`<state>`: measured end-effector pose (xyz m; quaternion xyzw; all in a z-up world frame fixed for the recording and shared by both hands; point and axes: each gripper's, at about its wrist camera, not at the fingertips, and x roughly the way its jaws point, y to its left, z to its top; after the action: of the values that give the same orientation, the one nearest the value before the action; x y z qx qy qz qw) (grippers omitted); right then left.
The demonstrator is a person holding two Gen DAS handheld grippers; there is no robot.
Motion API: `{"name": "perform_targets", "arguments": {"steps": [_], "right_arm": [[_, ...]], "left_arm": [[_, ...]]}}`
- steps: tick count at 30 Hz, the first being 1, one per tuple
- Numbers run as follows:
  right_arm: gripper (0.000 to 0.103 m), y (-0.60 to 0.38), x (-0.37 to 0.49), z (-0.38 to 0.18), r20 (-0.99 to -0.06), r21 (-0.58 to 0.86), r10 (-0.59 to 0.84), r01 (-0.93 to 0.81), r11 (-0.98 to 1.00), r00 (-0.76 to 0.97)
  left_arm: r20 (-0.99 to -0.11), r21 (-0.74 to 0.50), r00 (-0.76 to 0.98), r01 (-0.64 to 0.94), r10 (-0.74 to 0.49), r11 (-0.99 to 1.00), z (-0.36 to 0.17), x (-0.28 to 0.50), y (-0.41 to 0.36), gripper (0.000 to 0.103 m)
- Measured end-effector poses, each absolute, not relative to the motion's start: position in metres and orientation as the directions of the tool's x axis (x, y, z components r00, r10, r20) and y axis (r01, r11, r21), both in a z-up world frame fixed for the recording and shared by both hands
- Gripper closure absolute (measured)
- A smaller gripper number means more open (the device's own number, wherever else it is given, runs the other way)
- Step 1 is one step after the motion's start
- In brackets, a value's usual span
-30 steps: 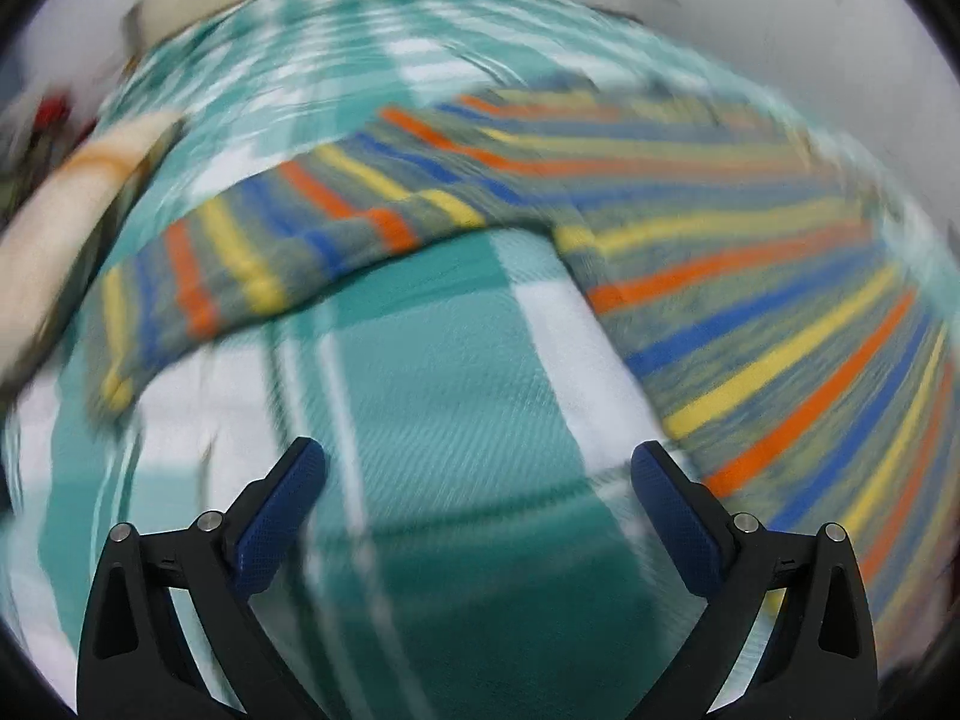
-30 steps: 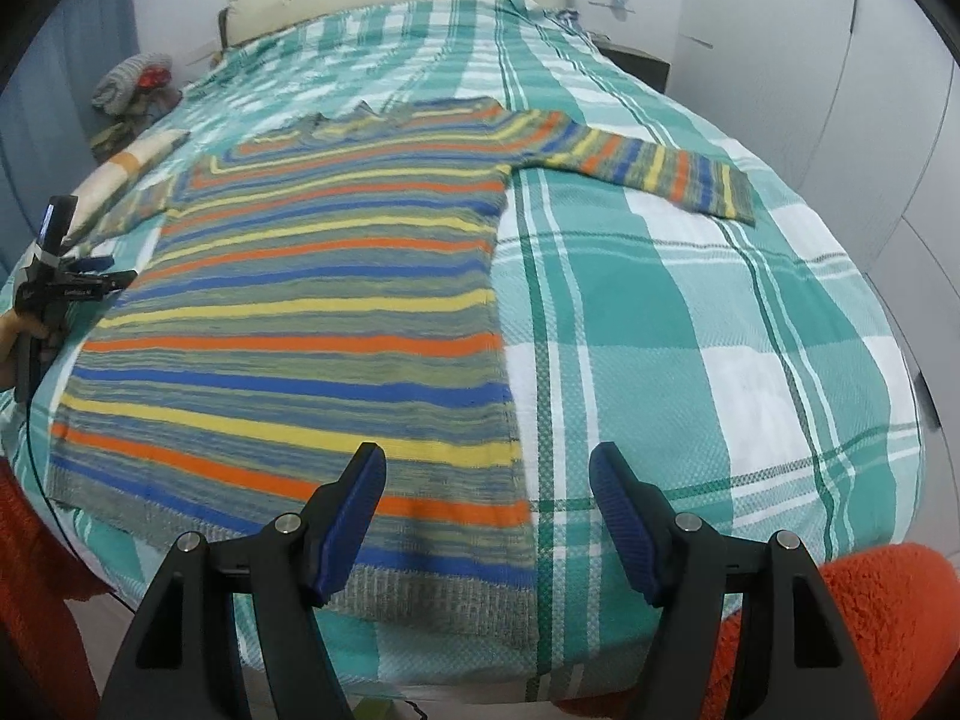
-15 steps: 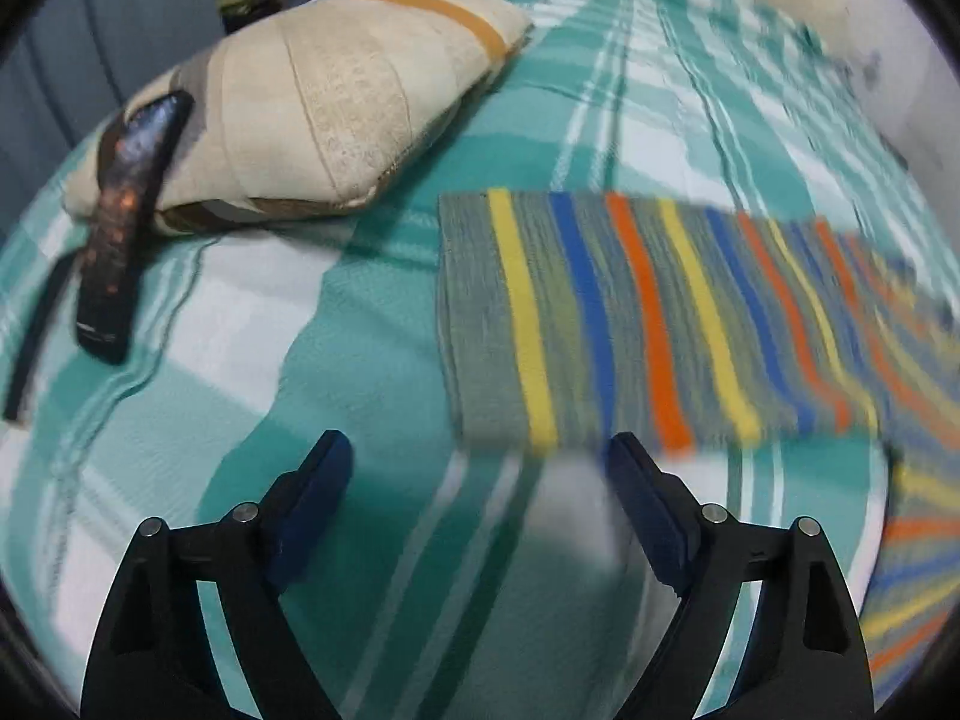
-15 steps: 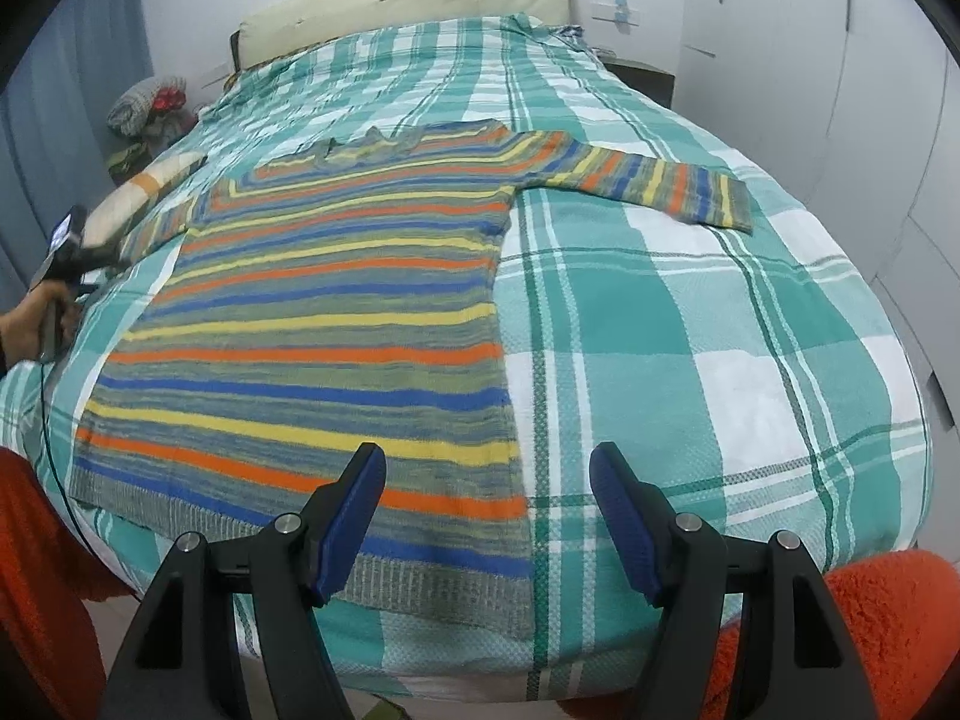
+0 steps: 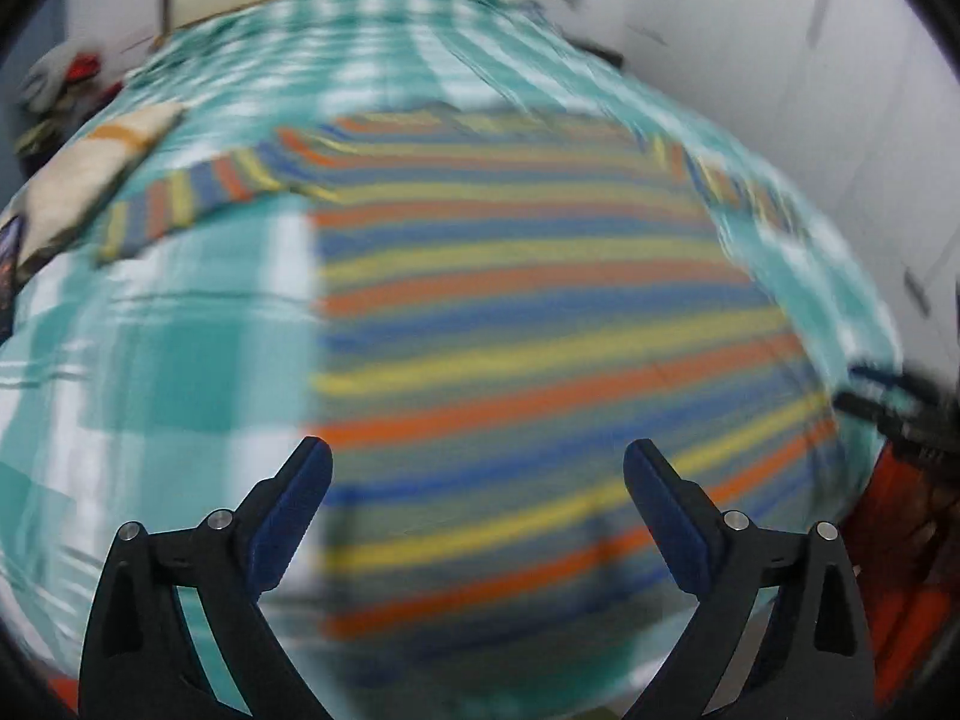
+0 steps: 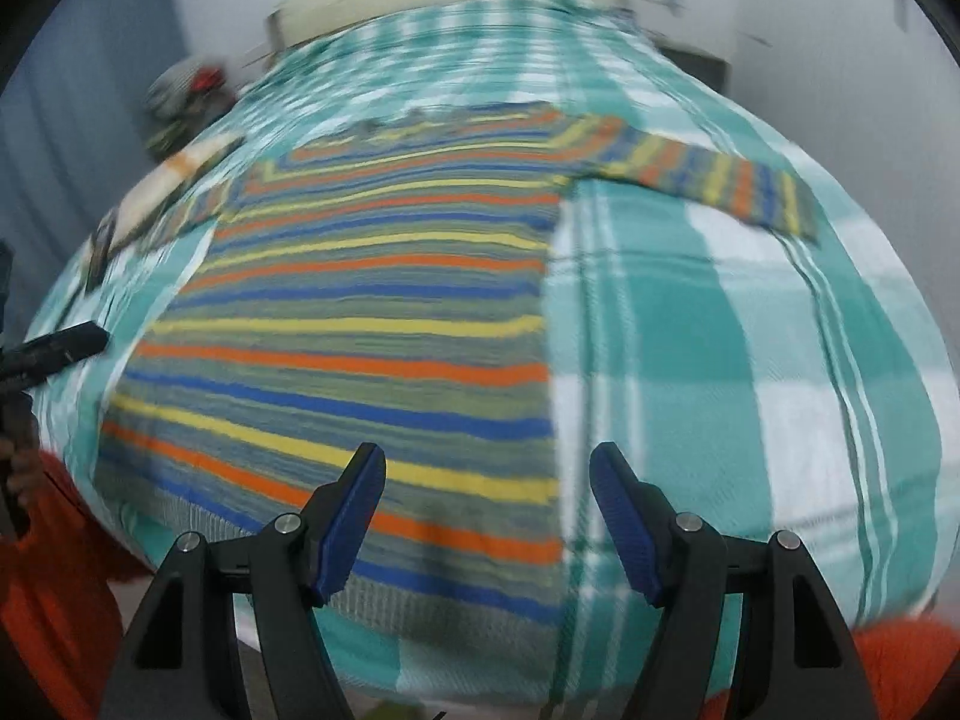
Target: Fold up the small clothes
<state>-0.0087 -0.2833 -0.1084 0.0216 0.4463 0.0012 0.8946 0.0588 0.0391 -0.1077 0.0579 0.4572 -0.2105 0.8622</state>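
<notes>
sweater [image 6: 384, 324]: spread flat along bed's [image 6: 750, 360] foot edge, ready for folding
left gripper [image 5: 477, 510]: wide, empty
right gripper [image 6: 486, 510]: wide, empty

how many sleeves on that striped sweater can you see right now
2. One sleeve stretches out flat toward the wall side of the bed; the other sleeve reaches toward the pillow. Neither is folded in.

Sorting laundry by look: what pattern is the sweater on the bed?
The sweater has horizontal orange, yellow and blue stripes on grey-green; the right wrist view shows it best.
</notes>
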Motion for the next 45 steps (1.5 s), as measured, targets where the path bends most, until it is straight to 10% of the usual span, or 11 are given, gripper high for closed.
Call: {"name": "perform_targets", "arguments": {"steps": [5, 19, 45], "right_arm": [[0.026, -0.269, -0.006, -0.164, -0.897, -0.049, -0.030, -0.031, 0.998, 0.441], [0.025, -0.286, -0.036, -0.116, -0.764, 0.003, -0.051, 0.082, 0.997, 0.643], [0.025, -0.298, -0.025, -0.126, -0.786, -0.027, -0.108, 0.142, 0.990, 0.609]], "left_arm": [[-0.868, 0.028, 0.458, 0.434, -0.194, 0.900, -0.149, 0.028, 0.014, 0.004], [-0.800, 0.121, 0.599, 0.231, -0.043, 0.965, -0.126, 0.035, 0.035, 0.003], [-0.768, 0.105, 0.640, 0.141, -0.010, 0.984, -0.122, 0.034, 0.040, 0.003]]}}
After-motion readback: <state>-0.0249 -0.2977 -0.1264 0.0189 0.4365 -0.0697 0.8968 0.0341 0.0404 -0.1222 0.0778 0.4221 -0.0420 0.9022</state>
